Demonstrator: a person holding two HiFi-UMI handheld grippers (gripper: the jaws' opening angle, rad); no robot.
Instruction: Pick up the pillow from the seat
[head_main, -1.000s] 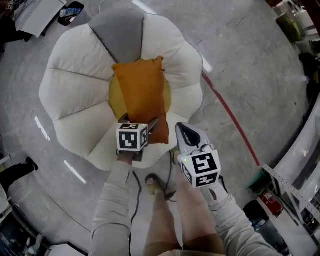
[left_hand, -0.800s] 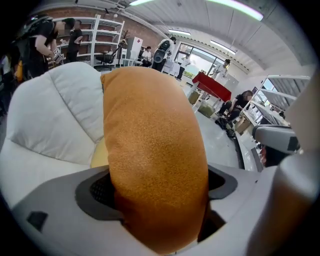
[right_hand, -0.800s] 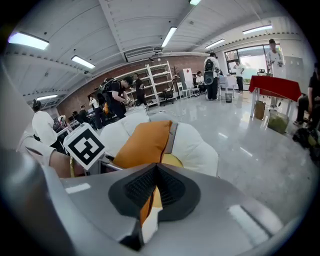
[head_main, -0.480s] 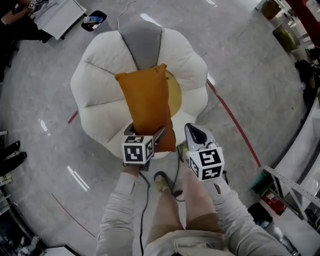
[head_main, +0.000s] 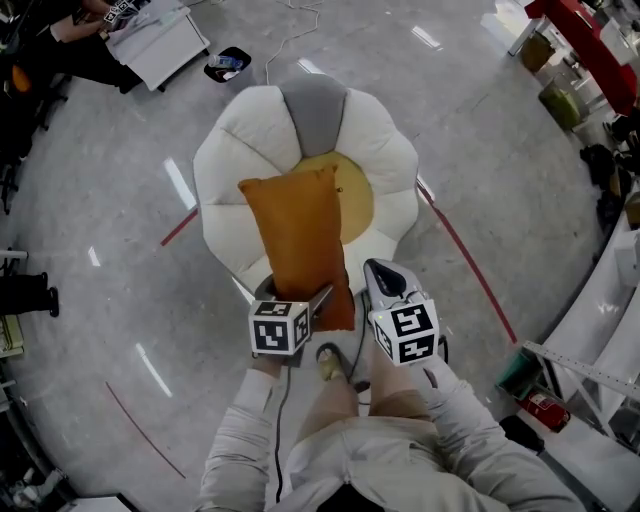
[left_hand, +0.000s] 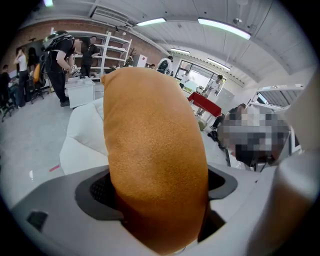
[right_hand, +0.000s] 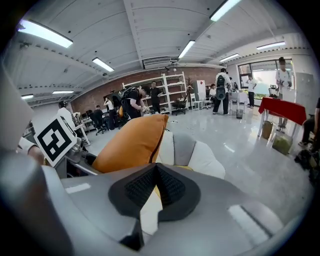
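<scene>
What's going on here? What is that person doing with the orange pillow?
A person is picking up the orange pillow from a white, flower-shaped seat. The left tool is clamped on the pillow's near end, and the rest of the pillow sticks out over the seat. The right tool is shut with nothing in it, just beside the left one.

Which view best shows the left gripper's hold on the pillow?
Left gripper view: the pillow sits clamped between the left gripper's jaws. Head view shows most of the pillow, but the marker cube covers the grip. Right gripper view shows only its side.
</scene>
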